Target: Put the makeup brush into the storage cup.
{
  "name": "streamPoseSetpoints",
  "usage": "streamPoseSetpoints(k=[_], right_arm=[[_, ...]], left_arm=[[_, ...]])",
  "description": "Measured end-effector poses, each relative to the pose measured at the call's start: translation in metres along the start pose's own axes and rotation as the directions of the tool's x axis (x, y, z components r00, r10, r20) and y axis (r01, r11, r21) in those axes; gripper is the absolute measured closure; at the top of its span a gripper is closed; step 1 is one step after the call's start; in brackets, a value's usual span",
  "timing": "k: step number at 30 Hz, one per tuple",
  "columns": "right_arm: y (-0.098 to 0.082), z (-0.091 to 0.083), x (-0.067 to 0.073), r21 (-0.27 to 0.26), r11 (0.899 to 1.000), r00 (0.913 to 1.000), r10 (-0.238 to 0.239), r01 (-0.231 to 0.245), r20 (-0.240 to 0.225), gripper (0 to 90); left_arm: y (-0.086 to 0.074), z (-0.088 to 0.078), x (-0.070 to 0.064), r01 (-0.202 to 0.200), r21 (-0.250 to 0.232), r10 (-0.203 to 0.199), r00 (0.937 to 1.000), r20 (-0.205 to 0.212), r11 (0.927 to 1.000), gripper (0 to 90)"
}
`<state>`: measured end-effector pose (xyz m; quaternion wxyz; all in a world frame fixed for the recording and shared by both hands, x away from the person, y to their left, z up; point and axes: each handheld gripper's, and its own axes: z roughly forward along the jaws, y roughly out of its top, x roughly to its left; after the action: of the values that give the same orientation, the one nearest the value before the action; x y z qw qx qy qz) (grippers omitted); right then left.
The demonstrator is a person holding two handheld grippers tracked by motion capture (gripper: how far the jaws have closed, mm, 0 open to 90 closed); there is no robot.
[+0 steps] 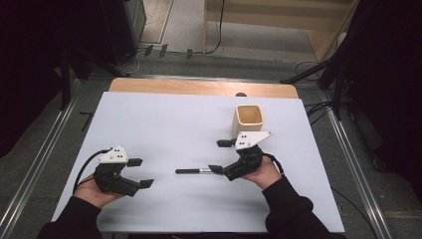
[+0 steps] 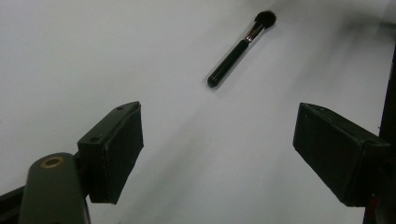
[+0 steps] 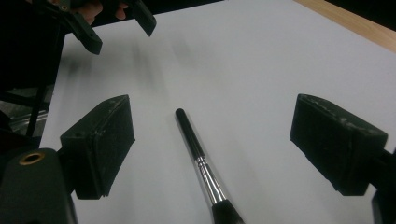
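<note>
Nearest the high camera we see two dark sleeves entering from 6 o'clock, each hand wrapped round a gripper. Left gripper (image 1: 140,173) sits at approx. 8 o'clock on the white table sheet (image 1: 169,124), held low w/ jaws pointing toward 3 o'clock; jaws spread, nothing between them. Right gripper (image 1: 220,156), at approx. 4 o'clock, points toward 9 o'clock w/ wrist turned so its grey plate faces up; jaws also spread wide. Makeup brush (image 1: 194,171) lies flat near centre, handle end toward 9 o'clock, bristle end under the right gripper. In the right gripper view we note the brush (image 3: 201,163) lying between the jaws, touching neither. Wooden cup (image 1: 248,120) stands upright at 1 o'clock, just behind the right gripper.
</note>
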<state>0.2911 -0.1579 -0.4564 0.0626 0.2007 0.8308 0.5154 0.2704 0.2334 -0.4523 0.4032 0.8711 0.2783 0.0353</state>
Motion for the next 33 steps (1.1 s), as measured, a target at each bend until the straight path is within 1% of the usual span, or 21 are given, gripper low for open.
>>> streamPoseSetpoints(k=[1, 5, 10, 17, 21, 23, 24, 26, 27, 29, 30, 33], right_arm=[[0.000, 0.000, 0.000, 0.000, 1.000, 1.0000, 0.000, 0.000, 0.000, 14.4], [0.002, 0.009, -0.001, 0.005, 1.000, 1.0000, 0.001, -0.001, -0.008, 14.5], [0.007, 0.015, -0.001, -0.011, 1.000, 0.9999, -0.002, 0.002, -0.017, 14.6], [0.013, 0.025, 0.001, -0.012, 1.000, 0.9991, -0.004, 0.004, -0.041, 14.9], [0.017, 0.033, 0.002, -0.004, 1.000, 0.9981, -0.030, 0.030, -0.054, 14.9], [0.018, 0.038, 0.000, 0.016, 1.000, 0.9982, -0.026, 0.027, -0.053, 15.0], [0.018, 0.040, -0.001, 0.022, 1.000, 0.9981, -0.015, 0.017, -0.059, 15.2], [0.021, 0.041, -0.002, 0.037, 0.999, 0.9976, -0.011, 0.014, -0.068, 15.4], [0.022, 0.042, -0.002, 0.049, 0.999, 0.9971, -0.019, 0.022, -0.074, 15.4], [0.023, 0.042, -0.002, 0.095, 0.995, 0.9963, -0.029, 0.037, -0.081, 15.4], [0.024, 0.042, -0.002, 0.115, 0.992, 0.9959, -0.037, 0.047, -0.083, 15.5], [0.026, 0.042, -0.003, 0.166, 0.985, 0.9950, -0.039, 0.054, -0.092, 15.5]], left_arm=[[0.000, 0.000, 0.000, 0.000, 0.000, 0.000, 1.0000, 0.000, 1.0000, 16.9], [0.000, -0.001, 0.000, 0.001, -0.002, -0.001, 1.0000, 0.000, 1.0000, 16.9], [0.000, 0.000, 0.000, 0.001, -0.002, -0.001, 1.0000, 0.000, 1.0000, 16.9], [0.000, -0.001, 0.001, 0.000, -0.001, 0.000, 1.0000, 0.002, 1.0000, 16.9], [0.000, -0.001, 0.000, 0.001, -0.004, -0.001, 1.0000, 0.000, 1.0000, 16.8], [0.000, -0.002, 0.000, 0.001, -0.006, -0.001, 1.0000, 0.001, 1.0000, 16.8], [0.000, -0.002, 0.000, 0.000, -0.007, 0.000, 1.0000, -0.001, 1.0000, 16.9], [0.000, -0.002, 0.000, 0.004, -0.012, -0.004, 1.0000, 0.000, 0.9999, 16.9], [0.000, -0.002, 0.000, 0.004, -0.012, -0.004, 1.0000, 0.000, 0.9999, 16.9], [0.002, -0.003, -0.001, 0.004, -0.029, -0.004, 0.9999, 0.012, 0.9996, 16.8], [0.002, -0.003, -0.001, 0.003, -0.028, -0.003, 0.9999, 0.010, 0.9996, 16.8], [0.001, -0.002, -0.001, 0.000, -0.015, 0.000, 1.0000, 0.007, 0.9999, 16.8]])
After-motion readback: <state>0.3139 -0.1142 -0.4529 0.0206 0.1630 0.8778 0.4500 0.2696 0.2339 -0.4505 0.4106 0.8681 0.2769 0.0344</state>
